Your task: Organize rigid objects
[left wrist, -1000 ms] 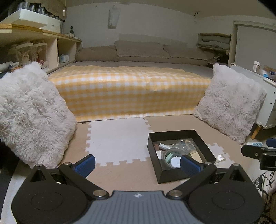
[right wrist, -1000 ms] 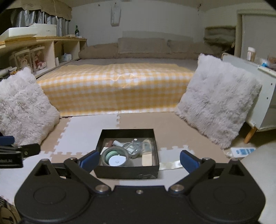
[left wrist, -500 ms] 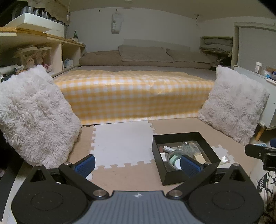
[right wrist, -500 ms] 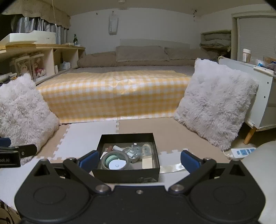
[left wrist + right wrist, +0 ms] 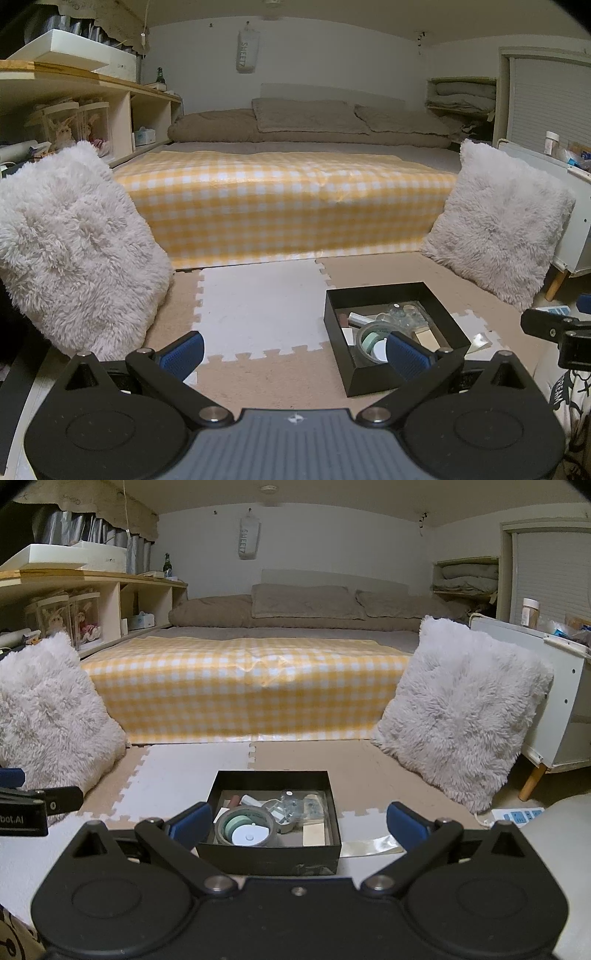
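A black open box (image 5: 271, 860) sits on the foam floor mat, holding a tape roll (image 5: 243, 827), a clear glass item (image 5: 291, 805), a beige block (image 5: 314, 834) and other small things. In the left wrist view the box (image 5: 369, 376) lies right of centre. My right gripper (image 5: 297, 821) is open and empty, held above the floor, its fingers framing the box. My left gripper (image 5: 293, 354) is open and empty, with the box behind its right finger (image 5: 406, 356).
Fluffy grey cushions stand left (image 5: 48, 709) and right (image 5: 461, 712) of the mat. A bed with a yellow checked cover (image 5: 243, 690) lies behind. A white cabinet (image 5: 554, 701) and a power strip (image 5: 517, 816) are at the right. A shiny strip (image 5: 369, 847) lies beside the box.
Both grippers have tilted up and drawn back a little, so the box sits lower and smaller in both views. Both stay open and empty.
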Demonstrator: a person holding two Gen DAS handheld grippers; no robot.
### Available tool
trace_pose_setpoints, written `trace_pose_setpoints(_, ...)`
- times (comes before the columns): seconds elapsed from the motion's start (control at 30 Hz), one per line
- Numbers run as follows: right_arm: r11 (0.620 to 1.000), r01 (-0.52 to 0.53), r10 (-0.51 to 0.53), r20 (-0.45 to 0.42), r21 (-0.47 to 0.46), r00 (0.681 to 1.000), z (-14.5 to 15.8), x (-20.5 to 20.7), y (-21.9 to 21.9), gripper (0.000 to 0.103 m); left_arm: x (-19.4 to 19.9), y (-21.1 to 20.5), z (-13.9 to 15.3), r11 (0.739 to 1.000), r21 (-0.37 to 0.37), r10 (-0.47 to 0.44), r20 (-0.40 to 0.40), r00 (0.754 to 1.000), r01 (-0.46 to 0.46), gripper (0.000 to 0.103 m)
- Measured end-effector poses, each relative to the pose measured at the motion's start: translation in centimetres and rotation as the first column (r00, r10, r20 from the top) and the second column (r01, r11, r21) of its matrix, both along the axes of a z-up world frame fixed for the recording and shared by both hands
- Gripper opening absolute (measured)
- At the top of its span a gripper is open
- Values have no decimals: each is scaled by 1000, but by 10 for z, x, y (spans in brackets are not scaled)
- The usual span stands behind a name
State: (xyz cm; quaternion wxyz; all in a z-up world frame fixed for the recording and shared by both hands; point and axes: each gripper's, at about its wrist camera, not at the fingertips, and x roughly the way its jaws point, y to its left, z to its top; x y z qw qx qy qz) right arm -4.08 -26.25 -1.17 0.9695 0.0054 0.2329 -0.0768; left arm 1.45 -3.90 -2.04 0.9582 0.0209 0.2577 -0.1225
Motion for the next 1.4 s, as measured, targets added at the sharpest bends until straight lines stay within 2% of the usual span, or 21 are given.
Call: trace_pose_setpoints(1.4,1000,-1,1,-1,10,1000,0,0,0,102,1,5,-2,1000,2,15,-8,1000,-15,103)
